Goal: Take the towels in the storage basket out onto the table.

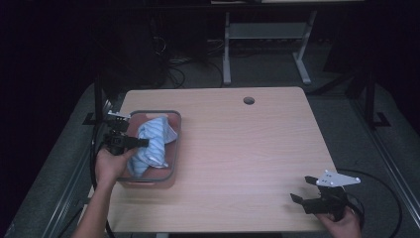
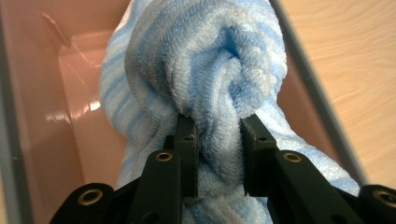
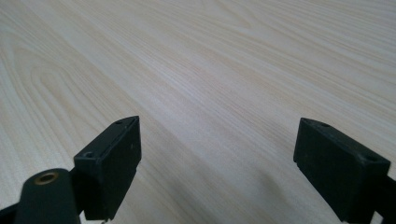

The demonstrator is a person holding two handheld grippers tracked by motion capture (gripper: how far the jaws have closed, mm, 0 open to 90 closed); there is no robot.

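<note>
Left claw (image 1: pixel 140 143) is clamped on a blue-and-white striped towel (image 1: pixel 151 144); in the left gripper view both black pads pinch a thick fold of the terry cloth (image 2: pixel 219 93), w/ the fabric bunched and twisted just above the pads. Towel sits in a pink tub w/ grey rim (image 1: pixel 174 148), which stands near the table's left edge, abt midway front to back; part of the cloth is lifted and crumpled, the rest drapes down inside the tub toward its front wall. Tub's pink inner wall (image 2: pixel 51 107) shows to the left of the towel in the left gripper view, grey rim and bare wood to the right. Left hand (image 1: pixel 111 166) comes in over the table's left edge at the tub's front left corner. Right claw (image 1: pixel 301 189) is wide open, nothing btwn the pads; it's held by the right hand (image 1: pixel 341 223) near the table's front right corner, well apart from tub and towel. Right gripper view: both pads apart over bare light-wood table (image 3: pixel 196 70).
</note>
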